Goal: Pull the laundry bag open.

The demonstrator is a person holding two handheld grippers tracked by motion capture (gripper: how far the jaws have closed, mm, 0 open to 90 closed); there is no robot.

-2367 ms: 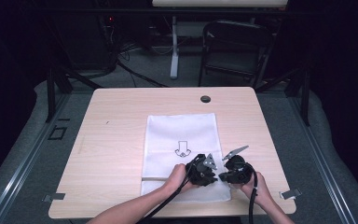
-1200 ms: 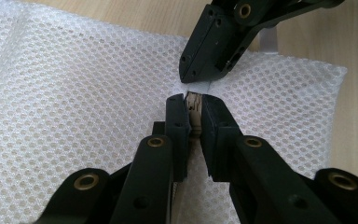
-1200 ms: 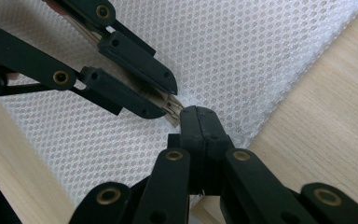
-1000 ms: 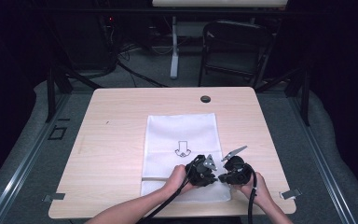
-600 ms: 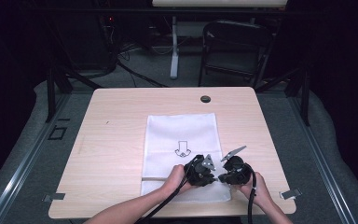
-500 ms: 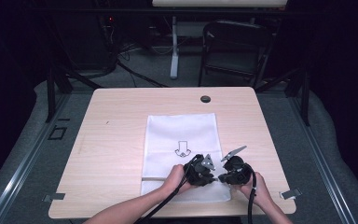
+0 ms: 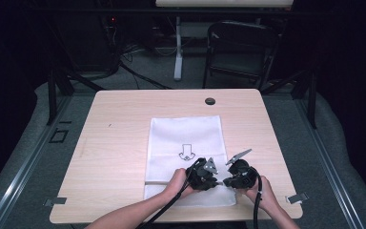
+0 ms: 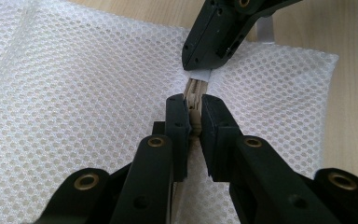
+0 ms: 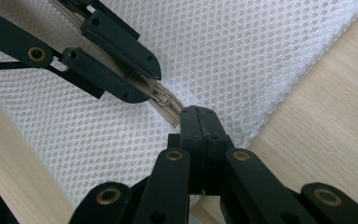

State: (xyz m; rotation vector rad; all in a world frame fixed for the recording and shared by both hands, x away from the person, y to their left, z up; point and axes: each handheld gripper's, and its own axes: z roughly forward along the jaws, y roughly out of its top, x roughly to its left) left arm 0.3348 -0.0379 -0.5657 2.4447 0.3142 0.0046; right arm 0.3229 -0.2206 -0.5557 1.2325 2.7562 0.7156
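two tools (image 7: 218,180) pinching zipper (image 8: 195,100) near mesh bag (image 7: 186,138) right edge

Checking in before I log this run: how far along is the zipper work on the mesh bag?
Done: both claws are clamped. The left claw pinches the beige zipper; the right claw grips the zipper's end near the bag's edge. In hand: holding both grips. Left: sliding the zipper; how far it has run is unclear.

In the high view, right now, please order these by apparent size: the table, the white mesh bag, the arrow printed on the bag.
1. table, clearly largest.
2. white mesh bag, lying on the table.
3. arrow, a small print on the bag.
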